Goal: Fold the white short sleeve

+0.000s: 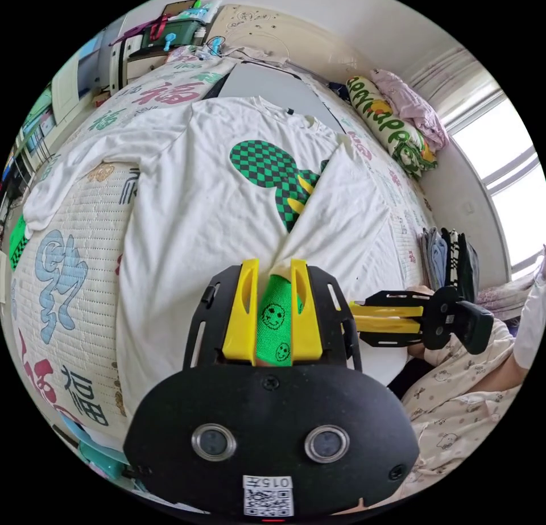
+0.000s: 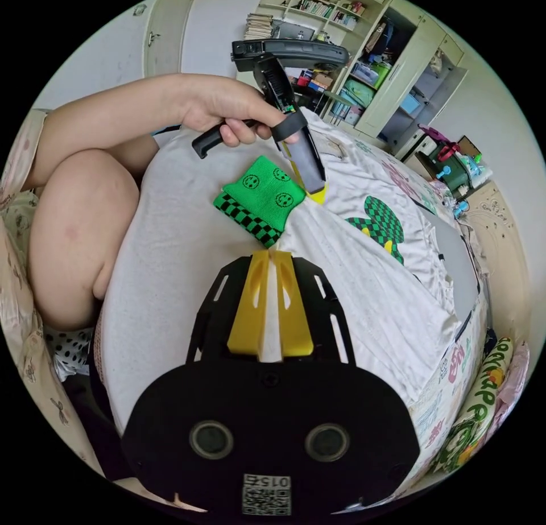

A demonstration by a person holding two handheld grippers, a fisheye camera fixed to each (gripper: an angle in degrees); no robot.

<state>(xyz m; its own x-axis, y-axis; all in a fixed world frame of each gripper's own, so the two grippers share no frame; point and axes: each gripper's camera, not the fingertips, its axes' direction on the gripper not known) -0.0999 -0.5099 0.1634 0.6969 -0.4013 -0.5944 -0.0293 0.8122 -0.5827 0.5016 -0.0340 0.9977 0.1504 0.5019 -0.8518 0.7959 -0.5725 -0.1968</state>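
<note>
So the white short sleeve shirt (image 1: 199, 206) is spread flat on the bed (image 1: 68, 275), front up, with a green checkered graphic (image 1: 267, 169) on the chest, and one side of it is folded in over the body so the fold runs diagonally across the print. The bed cover under it is quilted with big coloured characters all over. The left gripper (image 1: 274, 272) has its yellow jaws close together with the tip of that folded white cloth pinched between them, and a bright green cuff with little smiley faces (image 1: 273, 320) sits in the gap between the jaws too. From the right gripper view you can see that cuff (image 2: 259, 198) is green with a black-and-green checkered edge, lying on the shirt (image 2: 364, 297) right at the left gripper (image 2: 315, 192), which a hand (image 2: 227, 112) holds by its black handle. The right gripper (image 2: 272, 260) has its jaws nearly together with a strip of white fabric running between them, so it looks clamped on the shirt as well; in the left gripper view it (image 1: 364, 314) sits just beside the left one, jaws together at the edge of the shirt. A person's knee (image 2: 79, 229) is up against the edge of the bed, and there's a green-lettered pillow (image 1: 392, 127) by the wall.
</note>
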